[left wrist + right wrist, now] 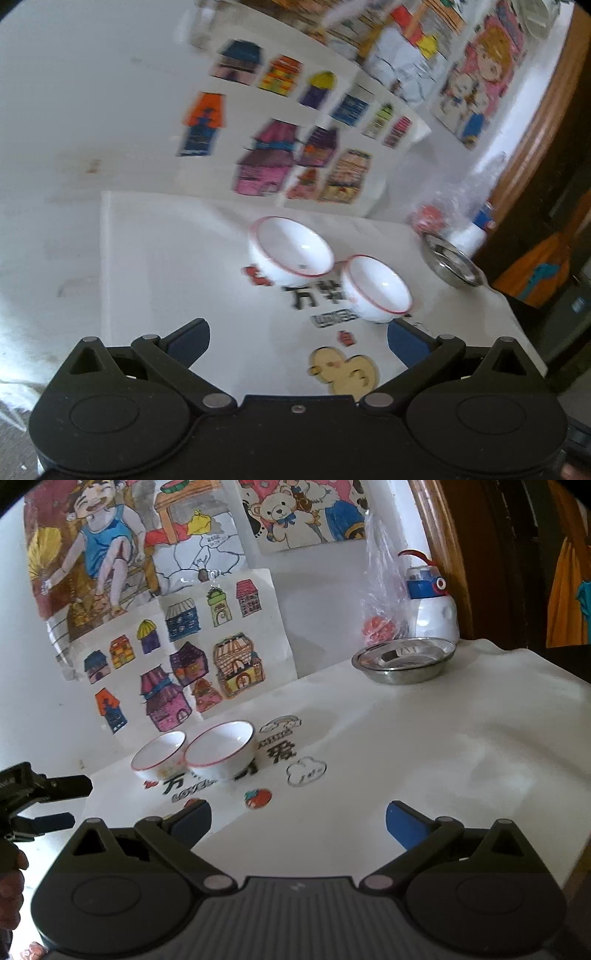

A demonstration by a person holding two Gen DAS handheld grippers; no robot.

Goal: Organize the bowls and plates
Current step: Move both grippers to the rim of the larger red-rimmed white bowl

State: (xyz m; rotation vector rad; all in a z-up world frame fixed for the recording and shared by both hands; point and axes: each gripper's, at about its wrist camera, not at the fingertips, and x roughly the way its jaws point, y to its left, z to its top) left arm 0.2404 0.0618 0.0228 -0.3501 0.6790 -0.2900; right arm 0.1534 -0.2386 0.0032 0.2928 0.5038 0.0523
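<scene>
We held both tools above the white table [424, 738], each claw spread wide and pinching nothing. The left gripper [297, 341] hung over the printed cloth near a yellow duck sticker [343, 373]; the right gripper [297, 821] hovered over bare cloth nearer the front edge. Two white bowls with red rims sat upright and side by side among the printed characters: the larger bowl [291, 247] and the smaller bowl [376, 288], rims close, perhaps touching, though the blur kept us from being sure. A steel dish [404, 661] rested well apart from them by the far corner, just in front of a white and blue bottle [434, 605] and a clear plastic bag [382, 602]. Coloured house drawings [173, 668] leaned against the wall behind.
</scene>
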